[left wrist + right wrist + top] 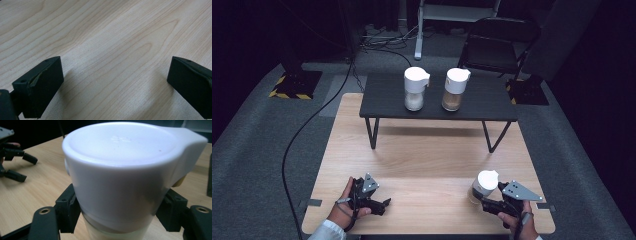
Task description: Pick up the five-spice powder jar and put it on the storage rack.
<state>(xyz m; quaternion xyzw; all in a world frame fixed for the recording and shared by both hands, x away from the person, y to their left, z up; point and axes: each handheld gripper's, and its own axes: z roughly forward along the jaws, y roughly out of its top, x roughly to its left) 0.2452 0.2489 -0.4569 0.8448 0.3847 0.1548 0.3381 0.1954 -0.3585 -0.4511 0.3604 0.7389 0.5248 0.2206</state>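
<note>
White-lidded clear glass dispenser jar (120,182) clamped in right gripper (490,199) at table's 5 o'clock, jar base cut off, contents indistinct, left gripper (115,85) at 7 o'clock, jaws apart over bare light wooden table (112,37).

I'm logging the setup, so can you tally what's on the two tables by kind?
White-capped jars: 3, two on the black table, left jar and right jar, and one held jar in the right gripper.
Grippers: 2, with the left gripper.
Total: 5
</note>
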